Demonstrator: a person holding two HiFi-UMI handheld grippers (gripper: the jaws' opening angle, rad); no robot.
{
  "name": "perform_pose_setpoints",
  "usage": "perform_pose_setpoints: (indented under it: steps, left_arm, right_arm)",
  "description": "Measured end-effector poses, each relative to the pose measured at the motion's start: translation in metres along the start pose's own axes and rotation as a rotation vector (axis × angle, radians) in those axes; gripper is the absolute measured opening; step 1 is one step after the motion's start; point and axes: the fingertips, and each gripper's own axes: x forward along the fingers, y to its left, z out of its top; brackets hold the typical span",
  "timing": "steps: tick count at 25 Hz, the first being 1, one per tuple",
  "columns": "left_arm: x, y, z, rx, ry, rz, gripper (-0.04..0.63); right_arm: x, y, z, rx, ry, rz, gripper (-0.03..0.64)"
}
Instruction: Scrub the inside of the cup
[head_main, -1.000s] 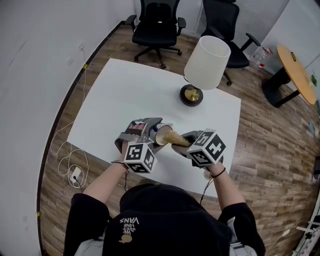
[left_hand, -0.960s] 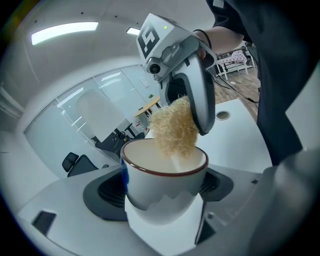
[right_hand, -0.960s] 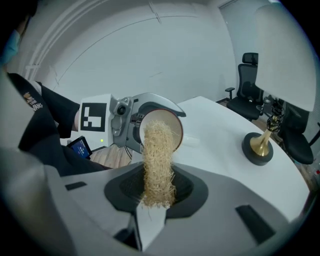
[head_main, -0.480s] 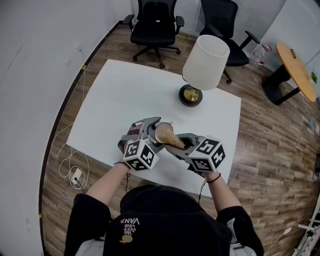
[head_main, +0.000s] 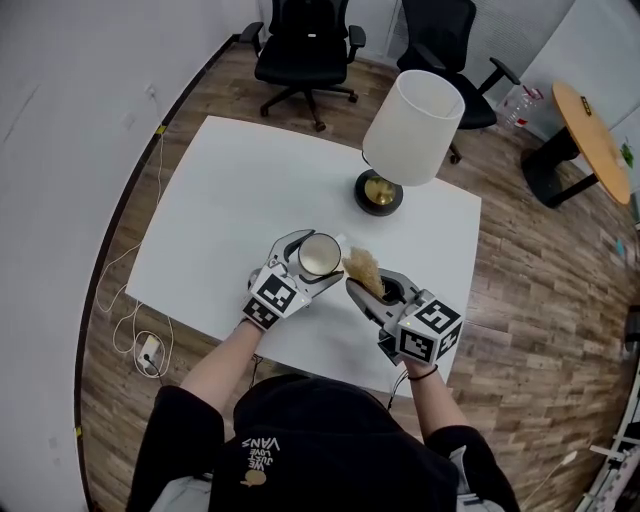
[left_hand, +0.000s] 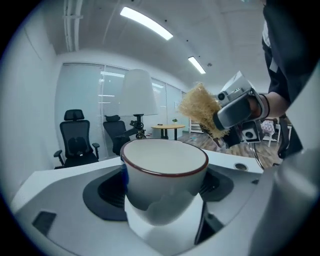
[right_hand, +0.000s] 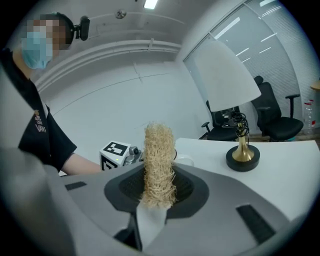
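A white cup (head_main: 319, 254) with a dark red rim (left_hand: 165, 161) sits upright, mouth up, with my left gripper (head_main: 305, 262) shut on it. My right gripper (head_main: 378, 288) is shut on a tan fibre scrubber (head_main: 364, 270), which stands up from its jaws (right_hand: 158, 165). The scrubber is outside the cup, just to the cup's right and apart from it. In the left gripper view the scrubber (left_hand: 201, 108) hangs above and beyond the cup's rim. The cup's inside looks plain white.
A white table (head_main: 220, 200) holds a lamp with a cream shade (head_main: 412, 128) on a black and brass base (head_main: 378, 192) behind my grippers. Black office chairs (head_main: 303, 42) stand beyond the table. A round wooden table (head_main: 595, 145) is at the far right. Cables (head_main: 140, 335) lie on the floor left.
The scrubber has come out of the cup and moved right. The cup has turned from lying sideways toward the scrubber to standing mouth up.
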Motion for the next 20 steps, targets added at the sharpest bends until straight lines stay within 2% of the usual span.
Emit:
perform_pose_setpoints:
  steps: [7, 20]
  left_arm:
    - [0.017, 0.022, -0.025, -0.101, -0.001, 0.011, 0.399]
    - [0.036, 0.035, -0.057, -0.151, 0.021, -0.02, 0.399]
  right_arm:
    - [-0.003, -0.014, -0.014, 0.05, 0.006, -0.054, 0.094]
    - [-0.005, -0.023, -0.01, 0.06, -0.012, -0.116, 0.094]
